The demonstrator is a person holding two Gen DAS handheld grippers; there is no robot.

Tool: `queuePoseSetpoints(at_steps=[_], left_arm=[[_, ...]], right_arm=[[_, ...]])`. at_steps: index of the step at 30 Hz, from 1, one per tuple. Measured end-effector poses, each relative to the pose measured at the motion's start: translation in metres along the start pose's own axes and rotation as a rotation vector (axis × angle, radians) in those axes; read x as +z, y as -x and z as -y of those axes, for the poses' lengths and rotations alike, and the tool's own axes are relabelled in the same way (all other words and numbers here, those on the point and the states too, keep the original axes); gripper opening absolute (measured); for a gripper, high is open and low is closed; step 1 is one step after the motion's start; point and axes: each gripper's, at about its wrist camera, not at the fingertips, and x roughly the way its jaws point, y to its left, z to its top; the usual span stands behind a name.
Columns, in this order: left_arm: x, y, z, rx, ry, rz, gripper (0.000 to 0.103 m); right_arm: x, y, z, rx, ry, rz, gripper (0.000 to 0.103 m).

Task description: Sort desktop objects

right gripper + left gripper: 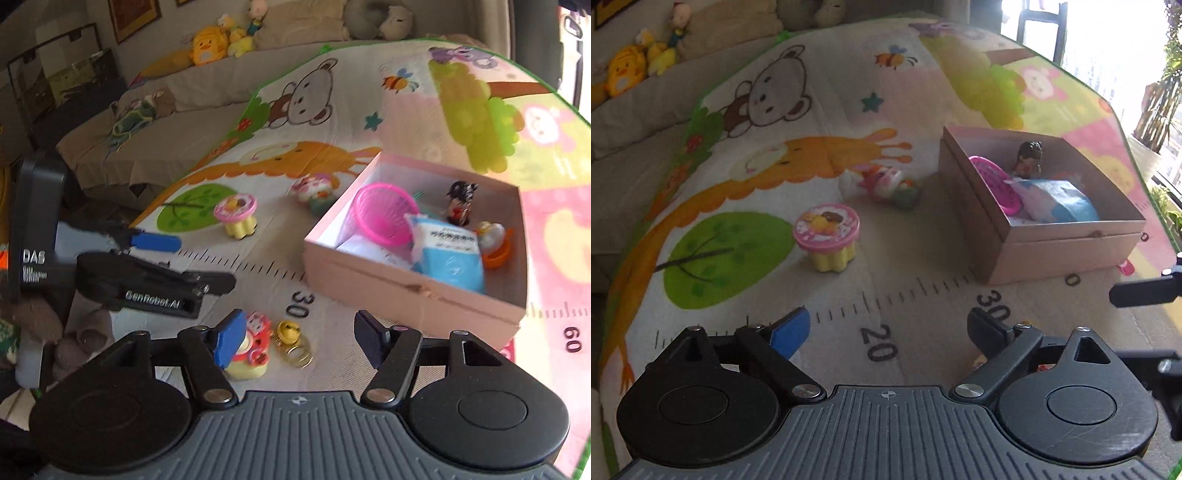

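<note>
**Mia:** Where are the toys?

**Ben:** Lots are in the pink box (406, 291) on the play mat (905, 92). I see a pink basket (384, 212), a blue and white packet (448, 251), a little dark-haired doll (460, 205) standing up, and a round white and orange toy (493, 240) in the corner.

**Mia:** Any outside the box?

**Ben:** Yes. A pink-lidded yellow pot (827, 238) sits on the mat, and a chubby doll (886, 182) lies a bit past it — both to the left of the box. A red and yellow toy (251, 350) and a gold bell (290, 334) lie side by side.

**Mia:** What are the grabbers doing?

**Ben:** The right gripper (299, 339) has its fingers spread wide over the bell, and its blue pad (231, 338) is just beside the red toy. It holds nothing. The left gripper (890, 332) is spread wide too — nothing but the mat's number marks between its fingers.
</note>
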Motion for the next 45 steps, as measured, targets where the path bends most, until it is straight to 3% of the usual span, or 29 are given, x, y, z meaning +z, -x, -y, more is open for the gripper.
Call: queuePoseSetpoints(at_steps=[4, 8, 10, 12, 19, 26, 30, 33, 34, 36, 42, 45], left_arm=[[-0.002, 0.007, 0.0, -0.005, -0.001, 0.007, 0.097], [-0.002, 0.014, -0.001, -0.014, 0.004, 0.02, 0.099], [-0.001, 0.016, -0.001, -0.016, 0.004, 0.025, 0.099], [-0.002, 0.018, -0.001, -0.019, 0.001, 0.028, 0.1], [-0.005, 0.024, 0.004, -0.052, -0.011, 0.035, 0.1], [-0.006, 0.026, 0.016, -0.084, -0.045, 0.044, 0.102], [-0.007, 0.023, 0.016, -0.089, -0.046, 0.037, 0.102], [-0.011, 0.018, 0.011, -0.084, -0.035, 0.034, 0.102], [-0.013, 0.016, 0.009, -0.079, -0.031, 0.033, 0.102], [-0.018, 0.011, 0.001, -0.057, -0.02, 0.037, 0.102], [-0.034, -0.015, -0.024, 0.071, 0.03, 0.091, 0.102], [-0.038, -0.025, -0.037, 0.071, 0.082, 0.083, 0.102]], right_arm=[[-0.022, -0.034, -0.041, -0.029, 0.132, -0.047, 0.07], [-0.022, -0.057, -0.048, -0.065, 0.154, -0.045, 0.071], [-0.02, -0.062, -0.046, -0.058, 0.137, -0.07, 0.053], [-0.019, -0.057, -0.044, -0.042, 0.13, -0.081, 0.045], [-0.016, -0.003, -0.041, -0.012, 0.104, -0.093, 0.044], [0.036, 0.08, -0.011, -0.098, 0.051, 0.104, 0.041], [0.073, 0.098, 0.012, -0.183, 0.019, 0.211, 0.041], [0.098, 0.089, 0.032, -0.249, -0.006, 0.265, 0.044], [0.104, 0.083, 0.04, -0.252, -0.018, 0.264, 0.054], [0.112, 0.069, 0.051, -0.256, -0.051, 0.258, 0.059], [0.127, 0.012, 0.052, -0.171, -0.104, 0.161, 0.059], [0.141, -0.028, 0.038, -0.115, -0.109, 0.098, 0.06]])
